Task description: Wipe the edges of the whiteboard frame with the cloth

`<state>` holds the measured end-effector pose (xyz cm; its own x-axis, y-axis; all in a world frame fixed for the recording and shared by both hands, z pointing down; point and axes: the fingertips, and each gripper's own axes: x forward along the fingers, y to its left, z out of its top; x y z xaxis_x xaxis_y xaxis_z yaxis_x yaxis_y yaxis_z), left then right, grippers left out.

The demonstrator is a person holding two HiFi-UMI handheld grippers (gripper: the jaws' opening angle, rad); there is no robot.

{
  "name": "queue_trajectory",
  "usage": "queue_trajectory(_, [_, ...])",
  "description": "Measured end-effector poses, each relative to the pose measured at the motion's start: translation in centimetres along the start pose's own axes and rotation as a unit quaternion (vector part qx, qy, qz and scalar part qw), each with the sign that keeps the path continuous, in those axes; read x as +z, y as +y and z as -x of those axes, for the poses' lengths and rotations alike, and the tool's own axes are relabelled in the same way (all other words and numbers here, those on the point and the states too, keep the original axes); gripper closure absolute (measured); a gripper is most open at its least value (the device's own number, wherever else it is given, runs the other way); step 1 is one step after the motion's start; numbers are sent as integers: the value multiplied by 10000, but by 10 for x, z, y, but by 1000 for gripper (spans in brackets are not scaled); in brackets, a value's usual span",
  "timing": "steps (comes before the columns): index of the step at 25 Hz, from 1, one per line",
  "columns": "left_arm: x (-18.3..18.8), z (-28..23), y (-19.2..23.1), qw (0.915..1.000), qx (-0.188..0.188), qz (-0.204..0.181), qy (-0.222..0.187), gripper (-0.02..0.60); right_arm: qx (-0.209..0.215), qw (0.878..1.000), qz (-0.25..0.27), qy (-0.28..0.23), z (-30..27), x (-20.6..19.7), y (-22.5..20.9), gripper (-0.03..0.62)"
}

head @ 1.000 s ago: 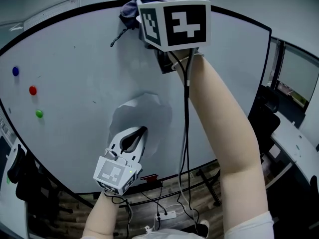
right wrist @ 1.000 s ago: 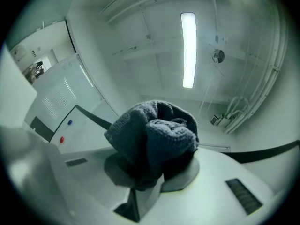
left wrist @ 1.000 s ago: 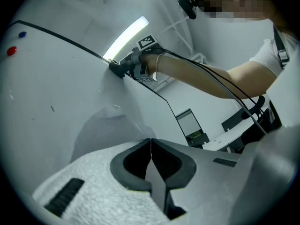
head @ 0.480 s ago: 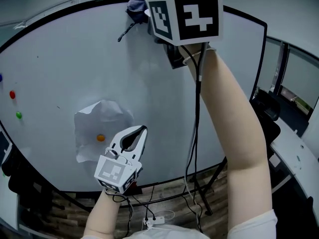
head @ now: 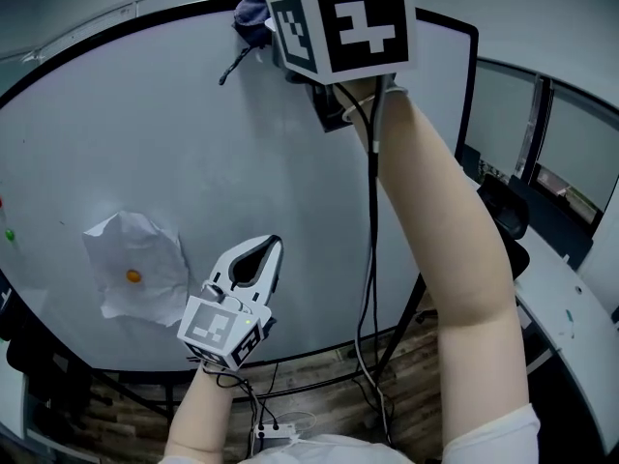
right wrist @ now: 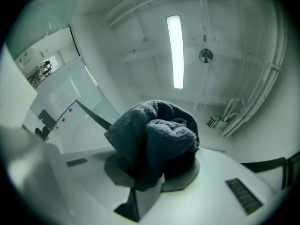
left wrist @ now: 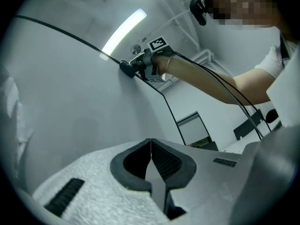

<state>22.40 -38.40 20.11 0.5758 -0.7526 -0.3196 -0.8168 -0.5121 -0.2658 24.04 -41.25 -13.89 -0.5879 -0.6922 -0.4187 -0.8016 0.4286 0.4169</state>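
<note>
The whiteboard [head: 145, 153] fills the head view, and its black frame [head: 116, 22] runs along the top edge. My right gripper [head: 276, 3] is raised to that top edge, shut on a dark grey-blue knitted cloth [head: 253, 8] that rests against the frame. In the right gripper view the bunched cloth [right wrist: 154, 137] fills the gap between the jaws. My left gripper [head: 266, 249] hangs low in front of the board, shut and holding nothing; its jaws [left wrist: 151, 146] meet tip to tip. The raised right gripper [left wrist: 127, 69] with the cloth also shows in the left gripper view.
A crumpled white paper [head: 135, 269] is pinned to the board by an orange magnet [head: 132, 276]. A green magnet [head: 10, 234] sits at the far left. The frame's right side [head: 471, 85] drops beside a glass partition [head: 542, 133]. Stand legs and cables [head: 290, 414] lie on the floor below.
My right gripper with the cloth has travelled rightward along the top frame, so the board, the paper and the magnets have slid left in the head view. The left gripper has kept its pose.
</note>
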Motion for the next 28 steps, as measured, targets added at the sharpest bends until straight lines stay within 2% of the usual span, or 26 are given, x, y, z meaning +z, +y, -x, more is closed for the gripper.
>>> queue_trajectory(12, [-17,-94,-92,9996,-230,126,118,561,-260,9991,285,182,49,-30,-125,525])
queue_trajectory(22, [-21,-147,-132,9992,-398,27,49,561,-664,9967,379,268,80,-49,-210,525])
queue_trajectory(28, [-24,-158,-139,9988,-434,200,-60,561,-932,9947,299,309,93,-61,-244,525])
